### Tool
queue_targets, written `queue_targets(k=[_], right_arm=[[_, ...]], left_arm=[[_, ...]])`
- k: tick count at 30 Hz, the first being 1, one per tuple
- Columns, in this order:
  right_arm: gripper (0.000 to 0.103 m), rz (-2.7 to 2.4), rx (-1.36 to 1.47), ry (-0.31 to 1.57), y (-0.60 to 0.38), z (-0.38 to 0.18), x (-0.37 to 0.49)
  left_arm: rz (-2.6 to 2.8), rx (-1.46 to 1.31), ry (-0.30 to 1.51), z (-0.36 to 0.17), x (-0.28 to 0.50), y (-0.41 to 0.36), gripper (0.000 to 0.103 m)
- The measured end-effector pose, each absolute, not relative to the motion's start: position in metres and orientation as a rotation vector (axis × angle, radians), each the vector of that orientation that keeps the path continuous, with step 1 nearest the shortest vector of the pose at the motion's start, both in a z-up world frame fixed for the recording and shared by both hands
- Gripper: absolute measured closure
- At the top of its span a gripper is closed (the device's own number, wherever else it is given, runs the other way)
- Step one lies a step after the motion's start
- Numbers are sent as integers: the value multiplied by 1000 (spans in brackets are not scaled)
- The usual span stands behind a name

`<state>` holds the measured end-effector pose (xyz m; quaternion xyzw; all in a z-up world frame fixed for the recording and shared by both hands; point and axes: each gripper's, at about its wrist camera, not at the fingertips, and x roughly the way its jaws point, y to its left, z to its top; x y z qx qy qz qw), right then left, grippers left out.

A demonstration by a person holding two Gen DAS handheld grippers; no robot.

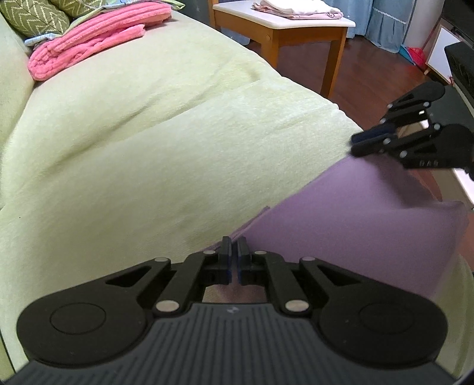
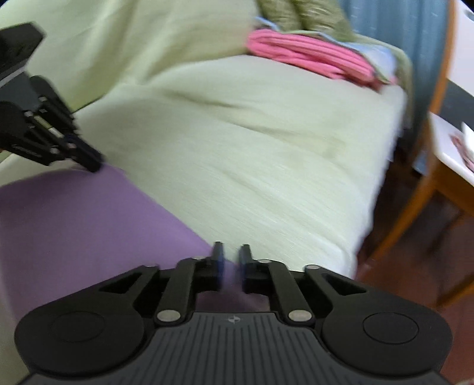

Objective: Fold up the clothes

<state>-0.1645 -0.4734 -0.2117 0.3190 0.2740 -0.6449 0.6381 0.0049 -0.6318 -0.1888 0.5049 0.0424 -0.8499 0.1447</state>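
A purple garment (image 1: 349, 222) is held stretched between my two grippers above the pale green sofa seat (image 1: 148, 142). My left gripper (image 1: 236, 254) is shut on one corner of its top edge. My right gripper (image 1: 360, 145) is shut on the other corner, at the right of the left wrist view. In the right wrist view the purple garment (image 2: 89, 225) fills the lower left, my right gripper (image 2: 231, 260) pinches its edge, and my left gripper (image 2: 91, 161) grips the far corner. The right wrist view is blurred.
A pink ribbed towel (image 1: 94, 38) and green patterned cushions (image 1: 32, 14) lie at the sofa's far end. A wooden side table (image 1: 281, 23) with folded pale clothes (image 1: 296, 9) stands beyond the sofa on the dark wood floor (image 1: 370, 74).
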Motion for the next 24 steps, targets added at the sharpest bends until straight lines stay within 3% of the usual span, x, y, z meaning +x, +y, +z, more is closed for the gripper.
queue_targets(k=[4, 9, 13, 20, 24], right_arm=[[88, -1519, 731, 656, -467, -195, -161], [89, -1274, 736, 441, -464, -161, -99], [89, -1114, 716, 375, -477, -164, -35], [89, -1107, 482, 552, -456, -194, 26], [91, -1104, 421, 471, -454, -167, 27]], left_arm=[[-2437, 1463, 77, -189, 2, -627, 98], [-2443, 1485, 153, -187, 2, -637, 98], [-2448, 1536, 204, -185, -2, -647, 98], [-2444, 1600, 156, -186, -8, -647, 98], [-2445, 1599, 158, -186, -8, -647, 98]])
